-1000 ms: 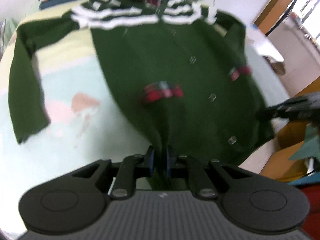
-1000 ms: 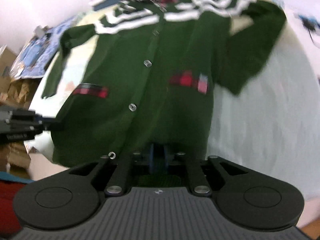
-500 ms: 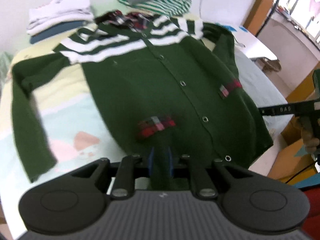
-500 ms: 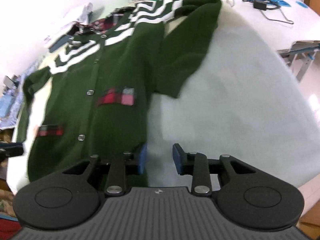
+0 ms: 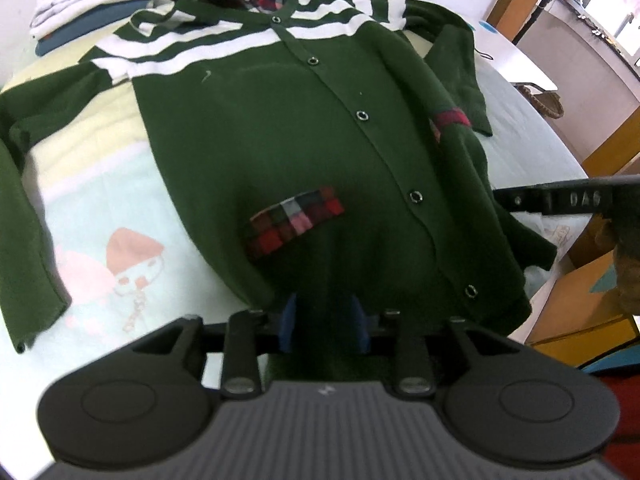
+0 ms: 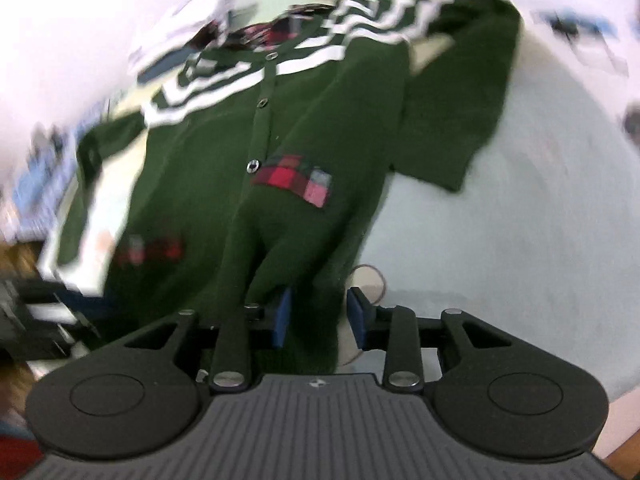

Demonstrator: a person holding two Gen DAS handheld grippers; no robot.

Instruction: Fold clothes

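The green cardigan (image 5: 280,140) lies flat on the bed (image 5: 112,216); the left gripper (image 5: 323,316) is opening over its hem, the right gripper (image 6: 320,316) spread; a snagged pad could drag the hem crooked

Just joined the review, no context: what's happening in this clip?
A person with a handheld gripper in each hand is laying out a green cardigan on a bed, front up and buttoned. Both grippers sit at its bottom hem: the left gripper has its jaws opening with fabric between them, and the right gripper stands parted around the hem too. No fold is made yet; the sleeves lie spread.
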